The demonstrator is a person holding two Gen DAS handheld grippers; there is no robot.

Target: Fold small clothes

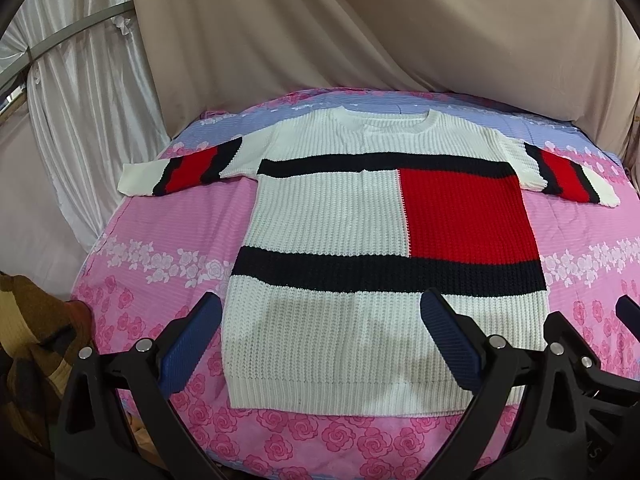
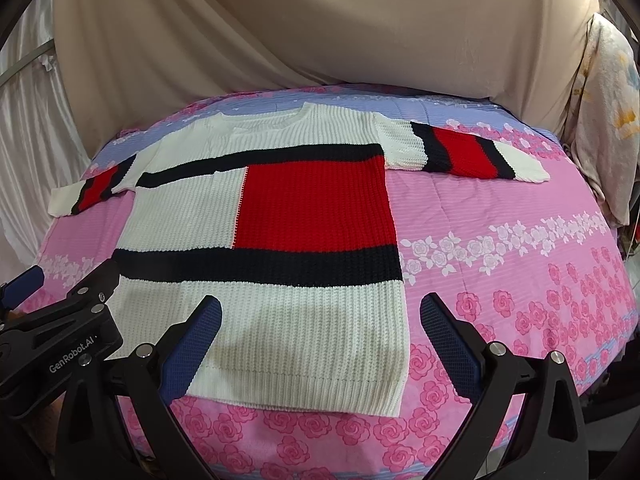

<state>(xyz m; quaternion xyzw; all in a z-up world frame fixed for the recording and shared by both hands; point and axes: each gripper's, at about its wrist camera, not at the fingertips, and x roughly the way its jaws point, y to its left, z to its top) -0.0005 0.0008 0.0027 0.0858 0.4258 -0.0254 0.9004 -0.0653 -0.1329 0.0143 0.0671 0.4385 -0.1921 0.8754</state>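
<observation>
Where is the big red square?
In both views the red knitted square sits on the white knitted sweater's right half, between two dark stripes, on the pink rose-patterned bedspread.

Both views are evenly and brightly lit; soft shadows are cast on the sweater's (image 1: 384,240) near hem. Focus is sharp, while edges are bowed and vignetted black.

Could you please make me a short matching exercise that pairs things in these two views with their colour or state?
Things:
1. sweater
2. bedspread
3. left tongs
4. curtain

Descriptions:
A. open, hanging above the hem
B. beige, draped behind the bed
C. pink with roses
D. spread flat, sleeves out

Pairs: 1-D, 2-C, 3-A, 4-B
</observation>
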